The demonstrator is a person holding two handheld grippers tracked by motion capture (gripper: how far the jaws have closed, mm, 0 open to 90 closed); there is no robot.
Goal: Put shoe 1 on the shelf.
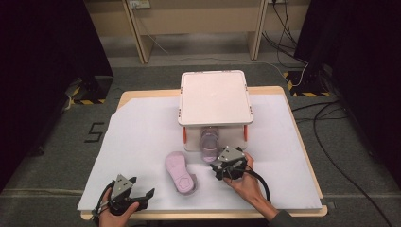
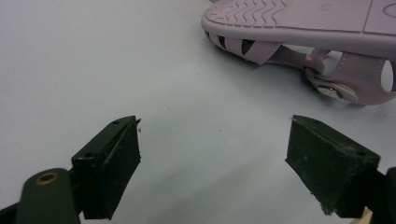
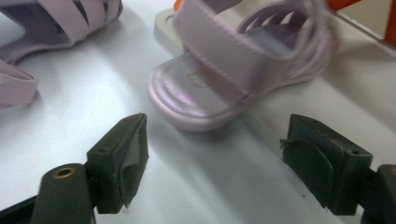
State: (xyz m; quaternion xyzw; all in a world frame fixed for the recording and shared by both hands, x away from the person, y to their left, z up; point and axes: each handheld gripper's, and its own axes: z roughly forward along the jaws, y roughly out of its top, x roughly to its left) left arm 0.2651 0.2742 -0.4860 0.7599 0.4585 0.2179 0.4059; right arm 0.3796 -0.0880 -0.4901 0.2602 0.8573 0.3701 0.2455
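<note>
The left gripper (image 1: 135, 194) rests near the desk's (image 1: 142, 132) front-left corner, its fingers (image 2: 109, 163) apart and empty, aimed at a lilac sandal (image 1: 180, 172) lying sole-up near the middle of the front edge. If it closes on that sandal from here, the thin straps (image 2: 261, 49) could fold or slip out of the fingers rather than lift the shoe, and the buckle (image 2: 332, 91) may catch. Further right, a second sandal (image 1: 209, 144) sits upright with its toe inside the open front of a white box (image 1: 215, 98), heel hanging over the box's base lip. The right gripper (image 1: 230, 163) hovers just behind that heel, fingers (image 3: 123, 161) apart, holding nothing; a push off-centre could twist the shoe against an orange post (image 1: 185, 135) or tip it off the lip. A faint emblem (image 3: 201, 77) marks the insole, too blurred to read. On the floor left of the desk, a taped "5" (image 1: 93, 132) shows.
</note>
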